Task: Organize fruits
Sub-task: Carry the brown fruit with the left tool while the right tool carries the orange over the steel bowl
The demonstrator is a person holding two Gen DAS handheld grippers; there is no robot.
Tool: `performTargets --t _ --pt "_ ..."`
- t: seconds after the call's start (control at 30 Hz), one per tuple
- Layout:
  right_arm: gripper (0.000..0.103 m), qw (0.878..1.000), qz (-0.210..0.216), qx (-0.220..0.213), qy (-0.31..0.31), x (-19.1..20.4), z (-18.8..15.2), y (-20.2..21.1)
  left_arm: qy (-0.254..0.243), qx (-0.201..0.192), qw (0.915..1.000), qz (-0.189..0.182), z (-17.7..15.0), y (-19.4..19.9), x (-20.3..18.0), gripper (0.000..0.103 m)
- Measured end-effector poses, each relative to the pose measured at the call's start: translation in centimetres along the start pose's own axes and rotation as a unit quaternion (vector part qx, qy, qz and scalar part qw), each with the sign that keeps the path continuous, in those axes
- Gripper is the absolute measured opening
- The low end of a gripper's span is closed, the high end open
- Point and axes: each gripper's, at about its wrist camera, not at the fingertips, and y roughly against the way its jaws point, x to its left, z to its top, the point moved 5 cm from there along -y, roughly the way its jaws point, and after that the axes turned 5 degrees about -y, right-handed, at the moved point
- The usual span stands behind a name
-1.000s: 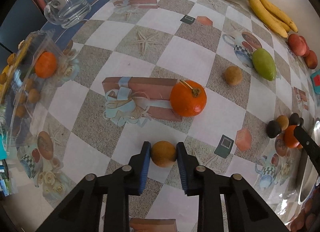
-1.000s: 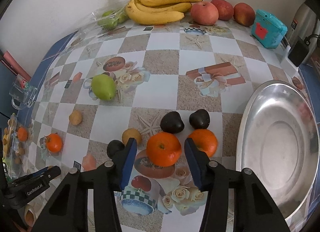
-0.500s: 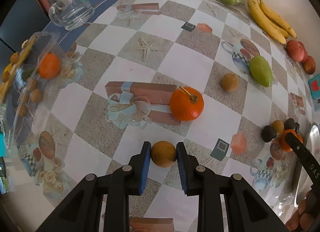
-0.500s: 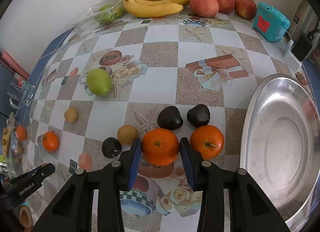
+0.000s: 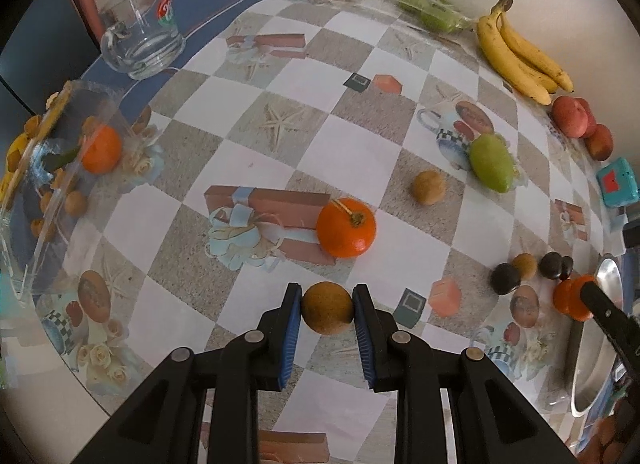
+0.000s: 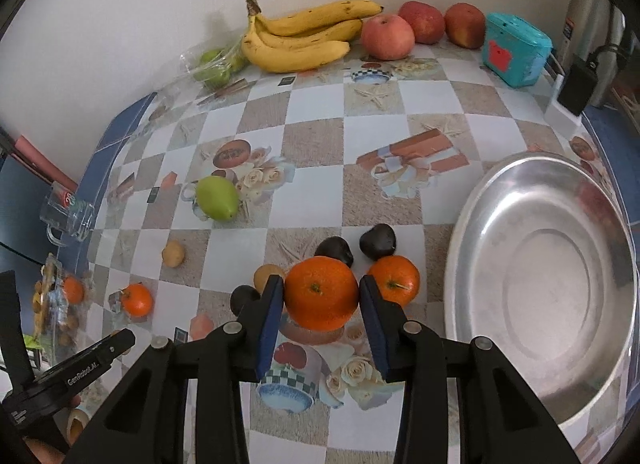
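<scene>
Both grippers lifted: left gripper (image 5: 327, 314) clamps brown fruit (image 5: 327, 312); right gripper (image 6: 321, 300) clamps orange (image 6: 321, 292), hiding dark fruit (image 6: 334, 251).

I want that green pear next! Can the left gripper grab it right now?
Probably not yet: the left gripper is shut on a small brown fruit. The path to the green pear looks open once it lets go.

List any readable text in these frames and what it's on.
"GenRobot.AI": white print on the left gripper's black body, seen in the right wrist view.
Glass mug: red and green logo, too blurred to read.
Teal box: red mark, no legible words.
Steel flask: small label, unreadable.
</scene>
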Motion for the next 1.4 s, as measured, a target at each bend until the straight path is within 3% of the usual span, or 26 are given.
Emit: performTargets --t 0.4,0.77,1.07,1.4 --pt "0.04 0.998 -0.021 -0.021 -0.052 -4.6 0.8 2.5 -0.044 -0.018 0.9989 0.0 1.0 1.5 -4.9 0.028" --pt "0.04 0.983 -0.096 -0.041 -0.148 -14.1 1.8 4.4 -0.123 -0.033 0.9913 -0.034 2.4 1.9 -16.0 0.028" --pt "0.04 0.97 -0.116 -0.06 -0.204 -19.0 2.3 6.1 -0.211 -0.051 0.9728 -0.081 1.7 2.8 -25.8 0.028" --pt "0.04 0.964 -0.119 -0.061 -0.23 -21.6 2.2 6.1 -0.304 -0.059 0.9458 -0.099 -1.2 1.3 -32.2 0.028"
